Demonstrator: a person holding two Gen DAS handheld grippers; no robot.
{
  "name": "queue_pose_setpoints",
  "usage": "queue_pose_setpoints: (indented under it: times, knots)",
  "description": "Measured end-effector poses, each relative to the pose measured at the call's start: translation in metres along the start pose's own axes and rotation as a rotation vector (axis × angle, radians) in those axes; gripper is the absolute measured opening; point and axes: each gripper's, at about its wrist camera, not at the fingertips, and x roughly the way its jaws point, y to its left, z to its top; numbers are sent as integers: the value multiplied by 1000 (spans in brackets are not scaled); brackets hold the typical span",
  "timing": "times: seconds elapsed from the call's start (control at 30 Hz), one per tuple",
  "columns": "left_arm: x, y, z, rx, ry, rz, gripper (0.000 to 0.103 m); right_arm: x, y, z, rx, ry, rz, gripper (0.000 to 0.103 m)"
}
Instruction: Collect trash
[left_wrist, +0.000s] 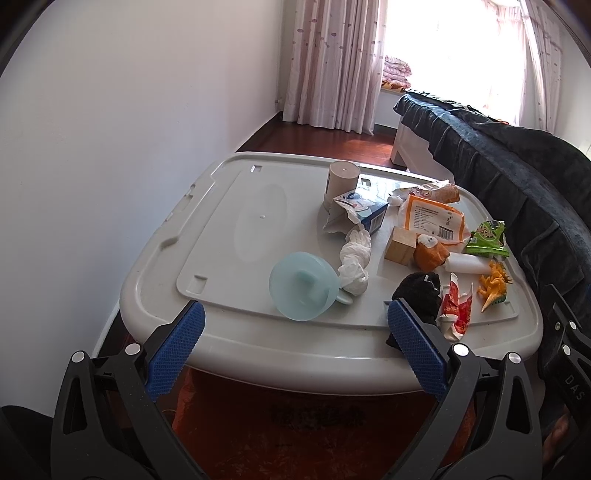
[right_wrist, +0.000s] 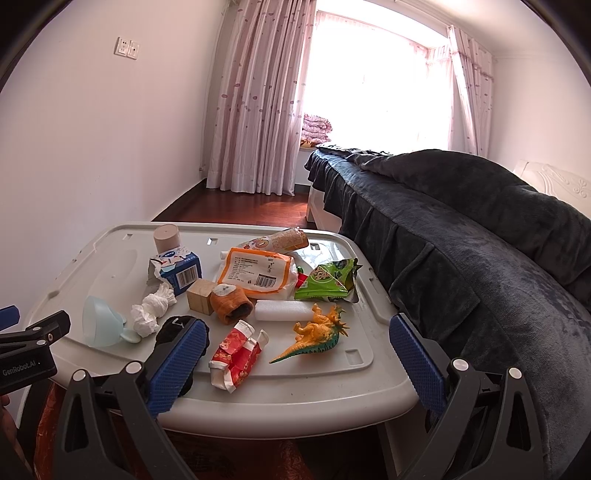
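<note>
Trash lies scattered on a grey bin lid (left_wrist: 229, 332) (right_wrist: 332, 402): a twisted white tissue (left_wrist: 354, 260) (right_wrist: 151, 312), a torn blue milk carton (left_wrist: 360, 214) (right_wrist: 177, 271), an orange-white bag (left_wrist: 434, 219) (right_wrist: 258, 275), a green snack packet (left_wrist: 487, 238) (right_wrist: 328, 280) and a crumpled red wrapper (left_wrist: 458, 308) (right_wrist: 236, 358). My left gripper (left_wrist: 295, 350) hangs open before the lid's near edge, facing a pale blue cup (left_wrist: 301, 286) (right_wrist: 101, 321). My right gripper (right_wrist: 297, 363) is open too, low over the near edge, with the red wrapper between its fingers' line.
Also on the lid: a wooden block (right_wrist: 199, 295), an orange sock (right_wrist: 231, 304), a black sock (left_wrist: 419, 295), a white foam piece (right_wrist: 282, 310), a toy dinosaur (right_wrist: 317, 334) and a beige cylinder (left_wrist: 341, 184). A dark-covered bed (right_wrist: 480, 240) borders the right side, a white wall the left.
</note>
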Motion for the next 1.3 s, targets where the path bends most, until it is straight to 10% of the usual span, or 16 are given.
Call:
queue_pose_setpoints:
  times: [1.07,1.3]
  knots:
    - [70,-94,-29,157,96,-229,93,-25,-53,19,52,-86,-109,98]
    - [97,-98,-27,132,152,-255,55,-24,-55,18,68,-78,-105,98]
